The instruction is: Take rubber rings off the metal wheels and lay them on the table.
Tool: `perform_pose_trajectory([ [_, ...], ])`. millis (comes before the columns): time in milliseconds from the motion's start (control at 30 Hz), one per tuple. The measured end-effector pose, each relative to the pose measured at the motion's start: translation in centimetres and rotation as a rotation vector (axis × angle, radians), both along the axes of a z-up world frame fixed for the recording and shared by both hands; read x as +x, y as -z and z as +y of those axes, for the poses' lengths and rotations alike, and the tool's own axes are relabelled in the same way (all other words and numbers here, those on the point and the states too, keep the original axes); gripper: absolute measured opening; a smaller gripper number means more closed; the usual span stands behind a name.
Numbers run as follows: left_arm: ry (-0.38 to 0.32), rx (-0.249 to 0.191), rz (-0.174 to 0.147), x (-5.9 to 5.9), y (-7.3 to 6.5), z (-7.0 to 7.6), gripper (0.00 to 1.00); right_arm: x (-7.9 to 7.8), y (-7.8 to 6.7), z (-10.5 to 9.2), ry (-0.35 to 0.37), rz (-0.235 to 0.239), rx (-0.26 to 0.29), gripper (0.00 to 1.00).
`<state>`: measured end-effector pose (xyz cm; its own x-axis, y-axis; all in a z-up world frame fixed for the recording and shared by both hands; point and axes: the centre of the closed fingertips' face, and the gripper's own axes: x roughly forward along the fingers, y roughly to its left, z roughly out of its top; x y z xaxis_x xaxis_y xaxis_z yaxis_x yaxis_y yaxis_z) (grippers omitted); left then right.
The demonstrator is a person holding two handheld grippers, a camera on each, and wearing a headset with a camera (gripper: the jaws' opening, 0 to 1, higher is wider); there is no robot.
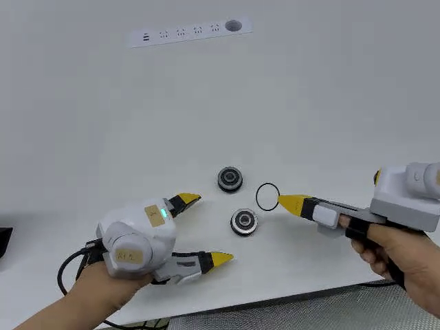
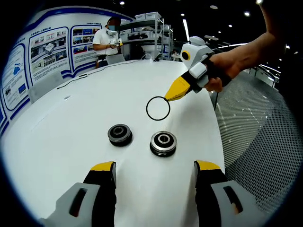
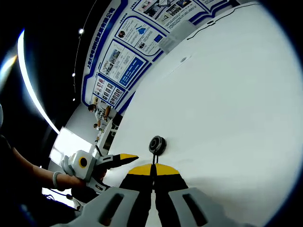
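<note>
At bench right, the right gripper is held with its jaws closed tip to tip on the ring, which is pinched at its right edge. In the right gripper view the two yellow tips are seen pressed together, with a wheel just beyond them; which wheel it is cannot be told. In the left gripper view the ring is seen as a near-full circle at the yellow tip while the wheels are seen flattened, so it is tilted up from the table. Whether its low edge touches the top cannot be told.

At lower left, the left gripper is held with jaws spread wide and pointed toward the wheels, apart from both. A black cable is looped behind it.

Both wheels are laid flat on the table, near each other but not touching. The far wheel is seen with a dark rim and the near wheel with a silvery one. The ring is placed just right of the pair, level with the gap between them and touching neither.

A white strip is laid at the far edge of the table.
</note>
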<state>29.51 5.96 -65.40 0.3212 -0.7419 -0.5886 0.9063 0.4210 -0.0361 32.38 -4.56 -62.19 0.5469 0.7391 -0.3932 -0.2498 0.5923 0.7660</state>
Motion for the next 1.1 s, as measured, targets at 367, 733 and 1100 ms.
perform_pose_trajectory([
  [367,-0.012,-0.002,0.008,0.1,-0.1,0.2,0.67,0.2,2.5,-1.5,0.065,0.064,-0.084,0.02],
  [733,-0.007,-0.003,0.008,0.0,-0.2,0.1,0.64,0.2,3.2,-1.8,0.02,0.004,-0.23,0.07],
  [1100,-0.007,-0.011,0.009,0.1,-0.4,0.0,0.61,0.4,3.5,-2.3,-0.048,-0.079,-0.348,0.16],
])
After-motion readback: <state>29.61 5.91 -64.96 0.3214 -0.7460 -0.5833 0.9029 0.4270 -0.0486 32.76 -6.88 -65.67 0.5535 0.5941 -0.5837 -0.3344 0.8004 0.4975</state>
